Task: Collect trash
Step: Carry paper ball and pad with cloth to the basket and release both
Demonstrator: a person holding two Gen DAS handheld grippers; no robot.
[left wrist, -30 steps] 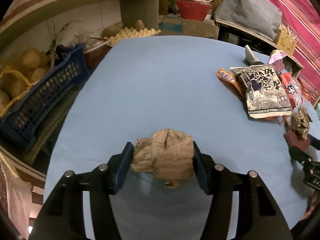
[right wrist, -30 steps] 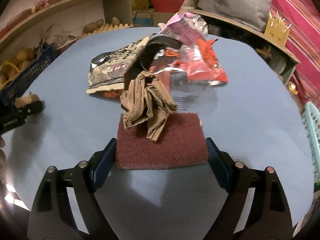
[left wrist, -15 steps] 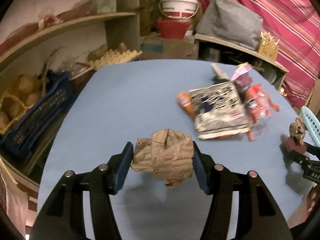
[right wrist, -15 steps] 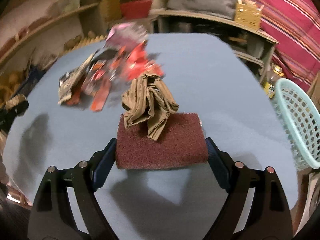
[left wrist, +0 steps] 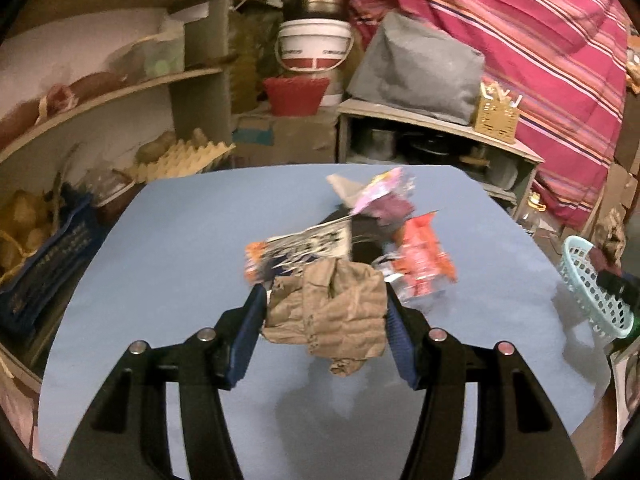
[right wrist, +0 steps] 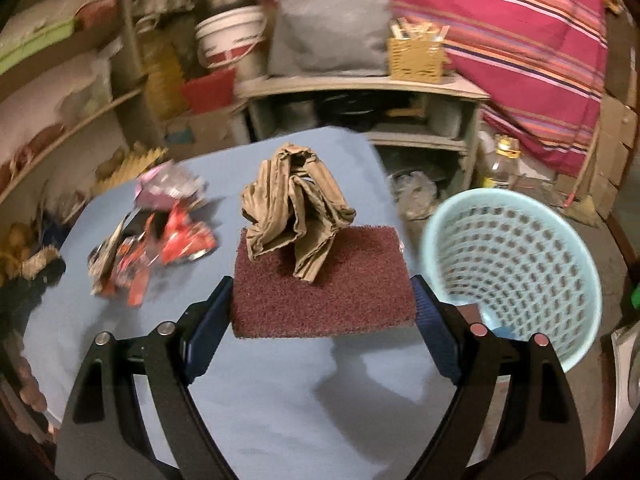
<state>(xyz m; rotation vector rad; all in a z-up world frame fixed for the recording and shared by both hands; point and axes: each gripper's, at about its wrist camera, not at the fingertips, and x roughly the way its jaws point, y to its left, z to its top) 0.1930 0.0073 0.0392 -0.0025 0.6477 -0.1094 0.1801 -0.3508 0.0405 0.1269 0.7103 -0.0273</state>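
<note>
My left gripper (left wrist: 326,320) is shut on a crumpled brown paper ball (left wrist: 332,308) and holds it above the blue table (left wrist: 168,248). My right gripper (right wrist: 322,300) is shut on a dark red scouring pad (right wrist: 320,292) with a crumpled brown paper wad (right wrist: 296,208) resting on top. A light blue mesh basket (right wrist: 516,264) stands off the table's right edge, just right of the pad; it also shows in the left wrist view (left wrist: 592,284). A pile of snack wrappers (left wrist: 360,236) lies mid-table, also seen in the right wrist view (right wrist: 156,236).
Shelves with potatoes, an egg tray (left wrist: 180,160) and a blue crate (left wrist: 44,264) line the left. A low shelf (right wrist: 360,84) with a grey bag, buckets and a yellow holder stands behind. A bottle (right wrist: 500,160) stands on the floor by the basket.
Both grippers have lifted and swung right with their loads. The basket has come close beside the right gripper. The wrappers now lie left of it.
</note>
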